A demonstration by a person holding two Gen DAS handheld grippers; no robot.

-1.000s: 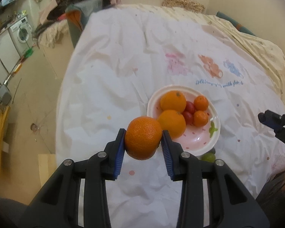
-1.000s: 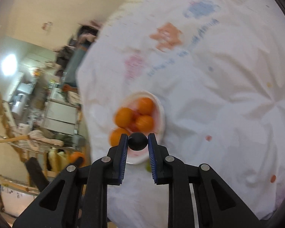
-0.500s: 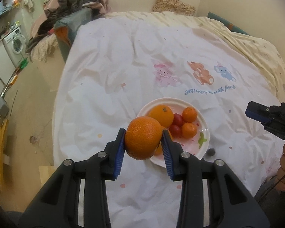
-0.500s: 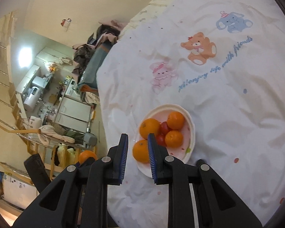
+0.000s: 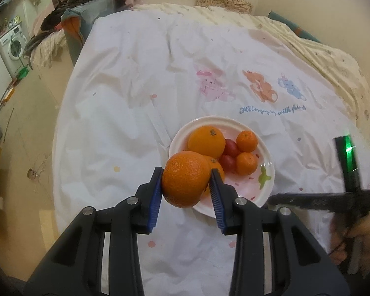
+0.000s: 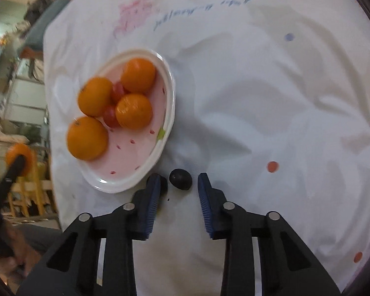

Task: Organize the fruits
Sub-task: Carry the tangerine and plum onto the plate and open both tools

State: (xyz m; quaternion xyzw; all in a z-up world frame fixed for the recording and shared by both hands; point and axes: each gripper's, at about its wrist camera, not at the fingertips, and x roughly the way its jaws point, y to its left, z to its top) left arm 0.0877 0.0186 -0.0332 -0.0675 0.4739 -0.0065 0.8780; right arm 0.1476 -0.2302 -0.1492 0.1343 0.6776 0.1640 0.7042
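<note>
My left gripper (image 5: pixel 187 182) is shut on a large orange (image 5: pixel 185 178) and holds it above the near left rim of a white plate (image 5: pixel 267 172). The plate holds several oranges and tangerines and two red cherry tomatoes (image 5: pixel 230 147). In the right wrist view the plate (image 6: pixel 169 93) lies left of centre on the white sheet. My right gripper (image 6: pixel 177 184) is open, low over the sheet, with a dark round grape (image 6: pixel 180 178) lying between its fingertips just off the plate's rim. The right gripper also shows in the left wrist view (image 5: pixel 308 198), blurred.
The plate rests on a bed with a white cartoon-print sheet (image 5: pixel 234 86). The bed's left edge drops to the floor (image 5: pixel 32 123). A chair with piled clothes (image 5: pixel 86 5) stands beyond the bed's far left corner. A washing machine (image 5: pixel 12 46) is far left.
My right gripper has let go of the dark grape, opened, and dropped low over the sheet beside the plate. My left gripper, still holding the orange, has drawn nearer to the plate's rim.
</note>
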